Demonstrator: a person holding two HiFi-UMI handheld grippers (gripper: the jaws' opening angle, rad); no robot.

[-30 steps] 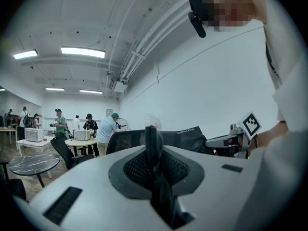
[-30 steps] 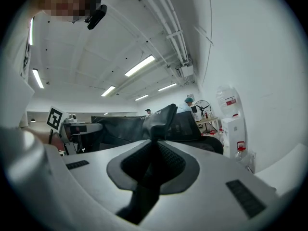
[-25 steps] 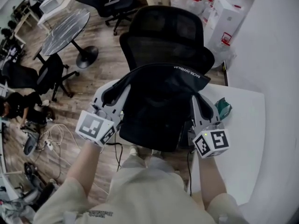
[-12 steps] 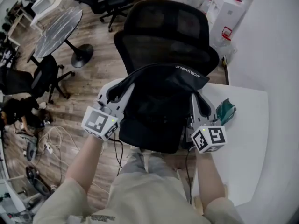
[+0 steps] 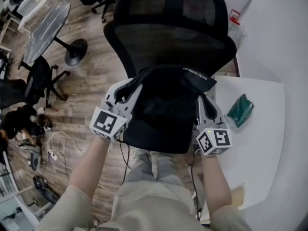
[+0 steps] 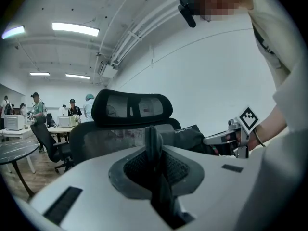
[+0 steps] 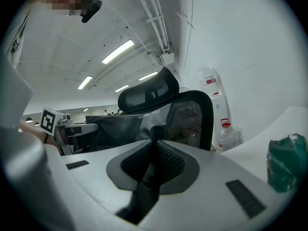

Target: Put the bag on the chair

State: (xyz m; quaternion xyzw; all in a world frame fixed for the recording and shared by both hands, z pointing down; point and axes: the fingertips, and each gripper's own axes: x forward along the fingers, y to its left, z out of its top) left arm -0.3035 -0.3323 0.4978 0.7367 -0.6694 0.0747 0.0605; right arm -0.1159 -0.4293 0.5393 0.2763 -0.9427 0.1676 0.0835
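A black bag (image 5: 166, 97) hangs between my two grippers, over the seat of a black mesh office chair (image 5: 171, 40) whose back and headrest stand just beyond it. My left gripper (image 5: 127, 91) is shut on the bag's strap (image 6: 153, 146) at its left end. My right gripper (image 5: 204, 105) is shut on the strap (image 7: 155, 146) at the right end. The left gripper view has the bag (image 6: 187, 138) and chair headrest (image 6: 132, 107) ahead. From the right gripper view I see the bag (image 7: 120, 126) before the chair back (image 7: 195, 114). The bag hides most of the seat.
A white table (image 5: 262, 148) stands at the right with a crumpled green bag (image 5: 240, 109) on it. A round table (image 5: 45, 28), another black chair (image 5: 41, 78) and floor cables (image 5: 53, 143) are at the left. A white wall runs along the right.
The chair has come closer and fills more of the head view. Both grippers, still holding the bag, have shifted slightly toward the chair back.
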